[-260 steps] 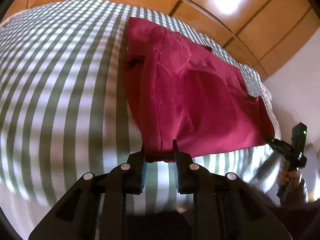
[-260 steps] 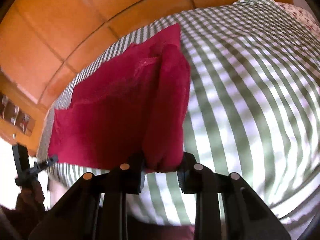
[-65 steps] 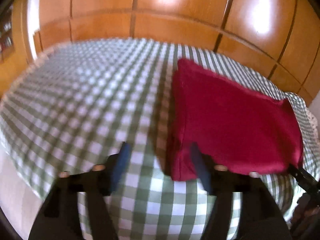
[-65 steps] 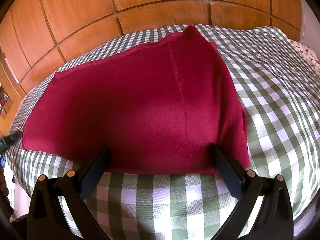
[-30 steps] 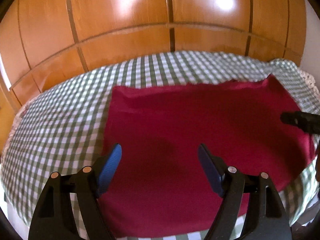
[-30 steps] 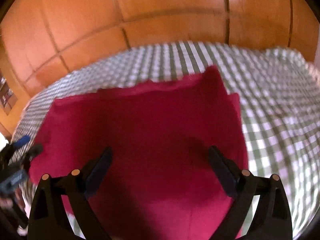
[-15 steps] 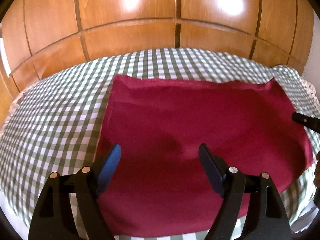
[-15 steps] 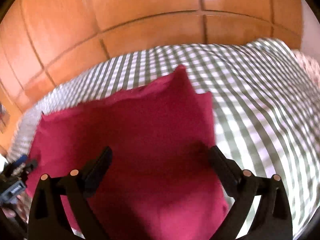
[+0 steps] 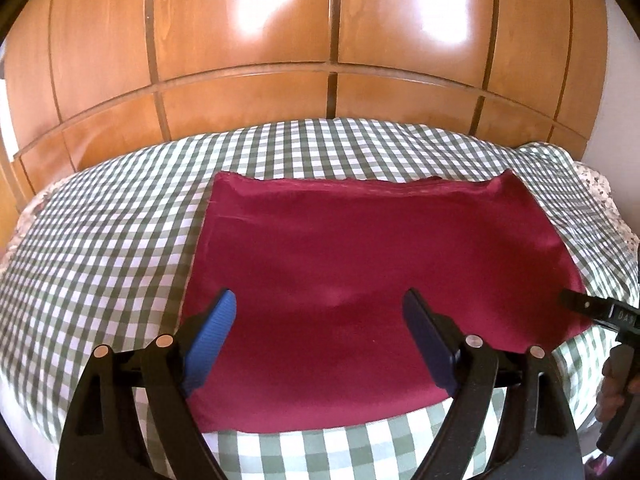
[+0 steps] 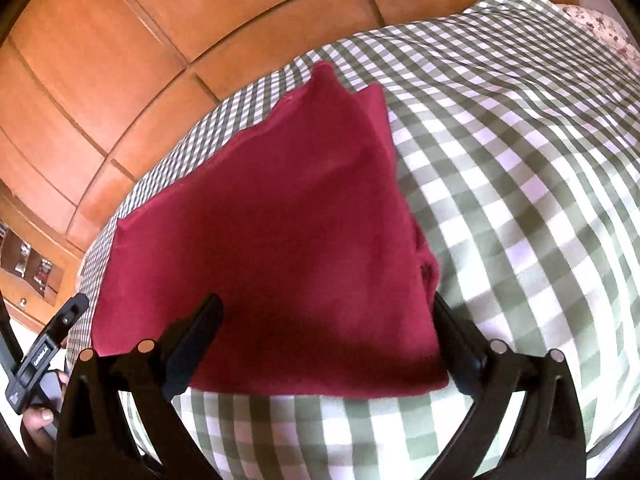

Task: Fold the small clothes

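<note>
- Cloth (image 9: 360,272), dark red and folded into a flat rectangle, lies on your bed's green-and-white checked cover (image 9: 100,248), toward the near edge and closer to the right side.
- Your left hand-held gripper (image 9: 320,320) hangs over the cloth's near left part; its blue pads (image 9: 212,328) stand spread wide, have just been opening, and pinch nothing.
- Your right hand-held gripper (image 10: 328,328) hangs over the cloth's near right corner, jaws wide apart after just closing a little; cloth shows between them, but the pads do not press it.
- A wooden panelled wall (image 9: 320,40) rises behind the bed's far edge.
</note>
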The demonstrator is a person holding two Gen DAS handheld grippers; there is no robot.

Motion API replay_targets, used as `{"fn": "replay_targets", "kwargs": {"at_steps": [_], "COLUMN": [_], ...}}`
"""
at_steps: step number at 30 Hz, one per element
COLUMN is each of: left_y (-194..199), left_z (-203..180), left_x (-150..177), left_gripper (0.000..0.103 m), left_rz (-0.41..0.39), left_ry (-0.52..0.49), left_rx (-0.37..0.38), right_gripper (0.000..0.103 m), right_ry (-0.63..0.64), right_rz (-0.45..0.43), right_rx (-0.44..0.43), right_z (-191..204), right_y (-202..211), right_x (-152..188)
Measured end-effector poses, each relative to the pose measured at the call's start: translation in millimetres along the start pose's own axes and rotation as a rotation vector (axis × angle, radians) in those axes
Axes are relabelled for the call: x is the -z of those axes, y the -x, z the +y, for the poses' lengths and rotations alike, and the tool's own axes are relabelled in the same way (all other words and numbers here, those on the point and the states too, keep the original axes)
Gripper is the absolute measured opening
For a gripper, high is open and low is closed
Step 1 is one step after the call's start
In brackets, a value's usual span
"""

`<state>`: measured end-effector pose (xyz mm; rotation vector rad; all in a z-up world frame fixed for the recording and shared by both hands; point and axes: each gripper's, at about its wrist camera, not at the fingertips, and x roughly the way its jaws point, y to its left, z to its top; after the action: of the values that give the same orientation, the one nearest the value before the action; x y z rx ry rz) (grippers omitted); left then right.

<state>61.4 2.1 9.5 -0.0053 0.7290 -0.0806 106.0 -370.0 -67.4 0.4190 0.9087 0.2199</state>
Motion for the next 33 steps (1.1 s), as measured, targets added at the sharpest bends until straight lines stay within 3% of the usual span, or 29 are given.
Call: {"fn": "replay_targets", "kwargs": {"at_steps": [2, 4, 9, 13, 21, 26, 30, 33], "left_y": [1.2, 0.6, -8.8, -18.8, -38.2, -31.8, -28.2, -27.3], "left_z": [-1.0, -2.0, -1.8, 2.7, 19.0, 48.2, 91.8, 115.8], "left_x": [0.2, 1.1, 4.9, 9.4, 20.2, 15.4, 12.5, 11.1], "left_gripper": [0.084, 0.084, 0.084, 0.084, 0.084, 0.084, 0.084, 0.084], "left_rz": [0.000, 0.005, 0.039, 0.070, 0.140, 0.132, 0.125, 0.112], "left_ry": [-0.006, -0.008, 0.004, 0.023, 0.091, 0.219, 0.423, 0.521], "left_rx": [0.003, 0.013, 0.035, 0.047, 0.091, 0.253, 0.412, 0.507], "right_gripper": [0.080, 0.059, 0.040, 0.032, 0.026, 0.023, 0.019, 0.018], "right_ry": [-0.009, -0.024, -0.008, 0.004, 0.025, 0.142, 0.247, 0.322], "right_rz": [0.004, 0.014, 0.042, 0.052, 0.038, 0.019, 0.033, 0.077], "right_rx": [0.008, -0.001, -0.012, -0.012, -0.058, -0.138, -0.228, -0.285], "right_z": [-0.7, -3.4, -0.2, 6.0, 30.1, 84.4, 146.8, 191.1], "right_y": [0.2, 0.6, -1.3, -2.1, 12.2, 24.3, 15.8, -4.6], "right_x": [-0.1, 1.1, 1.3, -1.8, -16.2, -25.4, -25.0, -14.5]}}
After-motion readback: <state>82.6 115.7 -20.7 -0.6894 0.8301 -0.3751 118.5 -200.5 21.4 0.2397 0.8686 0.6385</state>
